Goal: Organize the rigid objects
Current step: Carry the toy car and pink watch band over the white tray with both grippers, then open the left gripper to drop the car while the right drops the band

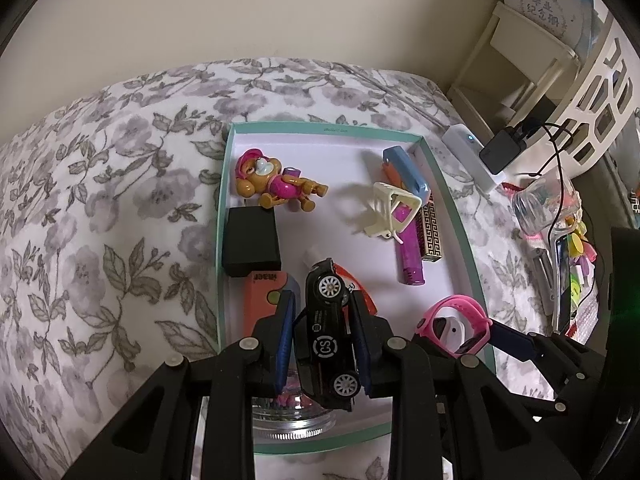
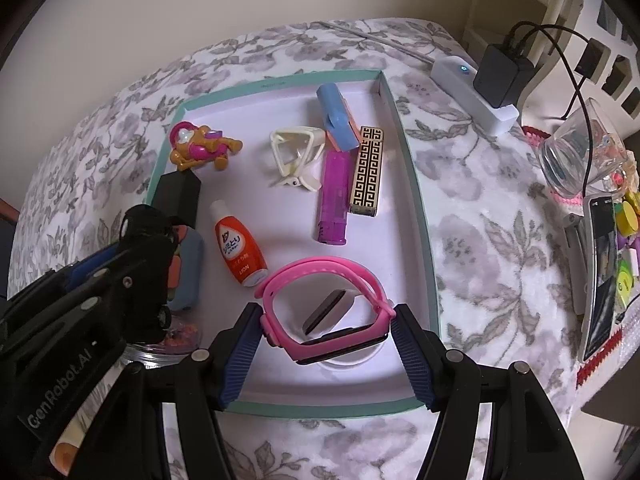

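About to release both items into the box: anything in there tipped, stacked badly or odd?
Mostly fine. The white clip lies tipped on its side, and the blue case lies askew, overlapping the top of the purple lighter. The left gripper holds the black toy car on its side, wheels showing.
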`<state>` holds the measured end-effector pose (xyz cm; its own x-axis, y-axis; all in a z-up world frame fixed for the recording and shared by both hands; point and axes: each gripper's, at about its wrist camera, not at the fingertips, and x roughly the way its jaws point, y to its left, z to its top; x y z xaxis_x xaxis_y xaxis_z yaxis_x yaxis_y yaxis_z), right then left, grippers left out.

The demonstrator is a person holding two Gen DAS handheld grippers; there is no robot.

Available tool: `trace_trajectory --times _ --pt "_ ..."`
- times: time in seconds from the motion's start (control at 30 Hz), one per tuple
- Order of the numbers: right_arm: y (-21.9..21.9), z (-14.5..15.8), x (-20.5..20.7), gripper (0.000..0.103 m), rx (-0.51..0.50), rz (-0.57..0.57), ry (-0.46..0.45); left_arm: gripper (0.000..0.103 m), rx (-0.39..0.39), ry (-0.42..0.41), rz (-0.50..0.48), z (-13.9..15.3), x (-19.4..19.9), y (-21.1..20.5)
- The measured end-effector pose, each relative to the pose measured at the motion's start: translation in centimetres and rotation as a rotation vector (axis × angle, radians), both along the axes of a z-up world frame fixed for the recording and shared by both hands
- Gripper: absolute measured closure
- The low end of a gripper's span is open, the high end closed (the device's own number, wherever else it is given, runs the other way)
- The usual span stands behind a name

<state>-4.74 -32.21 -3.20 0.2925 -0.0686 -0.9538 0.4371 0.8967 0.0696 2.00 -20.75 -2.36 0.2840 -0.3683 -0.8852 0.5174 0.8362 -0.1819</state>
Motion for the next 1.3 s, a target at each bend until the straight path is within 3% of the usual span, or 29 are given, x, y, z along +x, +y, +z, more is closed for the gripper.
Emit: trace_trajectory --times 0.63,0.73,1.0,1.13,1.3 --pt "0.5 -0.4 0.4 0.033 -0.002 0.021 0.002 0.073 0.001 0.007 0.041 0.2 0.3 1.0" --pt "0.6 -0.5 0.4 0.033 -0.003 0.026 0.0 0.06 0.013 -0.011 0.068 0.5 0.4 1.8" --pt "1.0 -0.5 0.4 0.028 -0.012 0.044 -0.016 0.04 0.057 -0.062 0.148 0.9 1.1 4.5" --pt "1.2 -0.4 0.4 0.028 -0.013 0.043 -0.022 0.025 0.066 -0.067 0.182 0.9 1.2 5.9" --pt "1.5 -0.1 0.2 0.018 -0.013 0.046 -0.042 0.017 0.094 -0.099 0.226 1.1 1.2 7.6"
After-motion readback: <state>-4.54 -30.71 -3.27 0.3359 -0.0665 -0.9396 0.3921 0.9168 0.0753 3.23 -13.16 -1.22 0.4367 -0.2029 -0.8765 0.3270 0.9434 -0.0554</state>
